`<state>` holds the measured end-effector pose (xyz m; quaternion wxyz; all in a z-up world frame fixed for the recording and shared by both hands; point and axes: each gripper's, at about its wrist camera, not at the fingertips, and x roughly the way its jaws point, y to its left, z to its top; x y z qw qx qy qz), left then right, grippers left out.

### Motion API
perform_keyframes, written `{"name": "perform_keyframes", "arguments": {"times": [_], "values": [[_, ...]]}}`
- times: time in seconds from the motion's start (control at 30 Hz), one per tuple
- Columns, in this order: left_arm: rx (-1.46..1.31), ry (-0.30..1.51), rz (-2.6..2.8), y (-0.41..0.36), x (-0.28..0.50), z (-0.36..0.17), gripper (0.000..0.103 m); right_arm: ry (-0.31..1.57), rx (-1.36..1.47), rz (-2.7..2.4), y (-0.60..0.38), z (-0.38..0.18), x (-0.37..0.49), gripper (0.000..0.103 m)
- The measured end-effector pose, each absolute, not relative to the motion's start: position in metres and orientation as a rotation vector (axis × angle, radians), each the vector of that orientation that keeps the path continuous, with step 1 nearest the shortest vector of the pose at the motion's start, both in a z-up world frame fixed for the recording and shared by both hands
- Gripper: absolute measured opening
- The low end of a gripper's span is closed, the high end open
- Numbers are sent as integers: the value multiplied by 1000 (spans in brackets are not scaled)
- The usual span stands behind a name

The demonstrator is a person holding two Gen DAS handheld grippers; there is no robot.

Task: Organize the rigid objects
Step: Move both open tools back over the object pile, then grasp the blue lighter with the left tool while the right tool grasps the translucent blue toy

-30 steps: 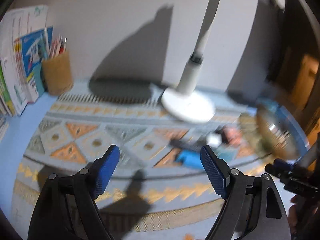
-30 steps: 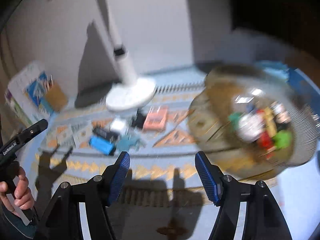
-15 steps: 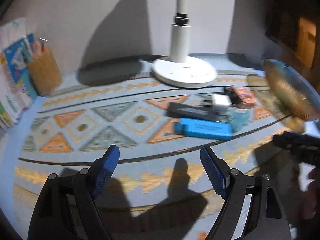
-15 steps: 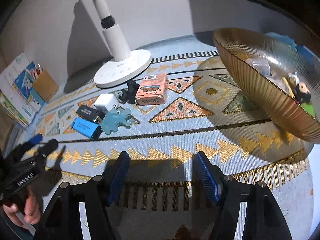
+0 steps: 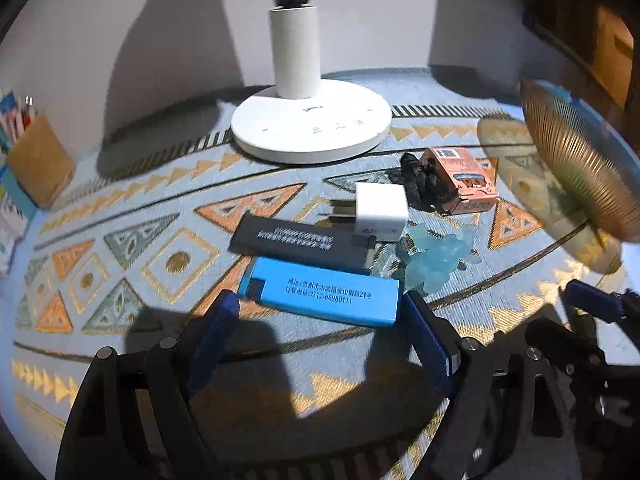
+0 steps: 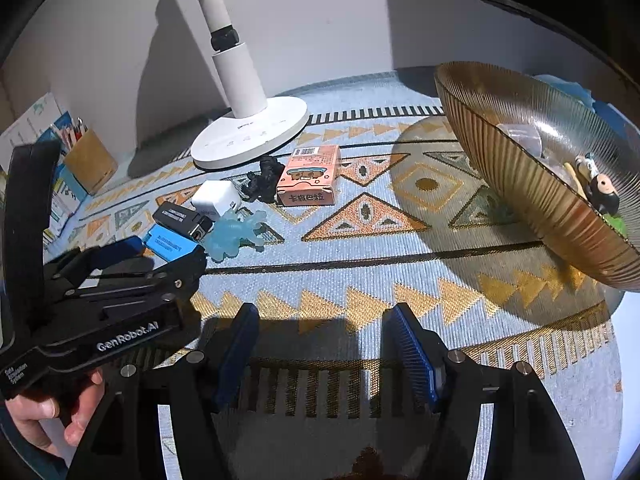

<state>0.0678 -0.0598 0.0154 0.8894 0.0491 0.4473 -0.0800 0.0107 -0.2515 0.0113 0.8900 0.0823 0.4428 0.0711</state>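
Nearly astride the flat light-blue plastic box (image 5: 320, 295), left claw (image 5: 320, 332) spread wide, gripping nothing.
Could nudge the touching dark-grey bar (image 5: 302, 243); right claw (image 6: 326, 346) released, amber ribbed glass bowl (image 6: 520, 184) far right.

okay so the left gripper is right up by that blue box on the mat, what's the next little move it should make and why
Probably ease the left gripper a little further forward and down until its open fingers straddle the blue box, then close. The box lies flat just beyond the fingertips, its length about filling the gap between them, and nothing is gripped yet. The amber bowl already holds small items, so it likely belongs there.
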Motion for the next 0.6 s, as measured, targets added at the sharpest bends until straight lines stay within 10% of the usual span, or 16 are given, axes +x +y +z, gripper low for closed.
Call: {"name": "perform_keyframes", "arguments": {"times": [0.6], "values": [[-150, 901, -79, 63, 55, 38, 80, 944, 160, 288, -219, 28, 22, 67]]}}
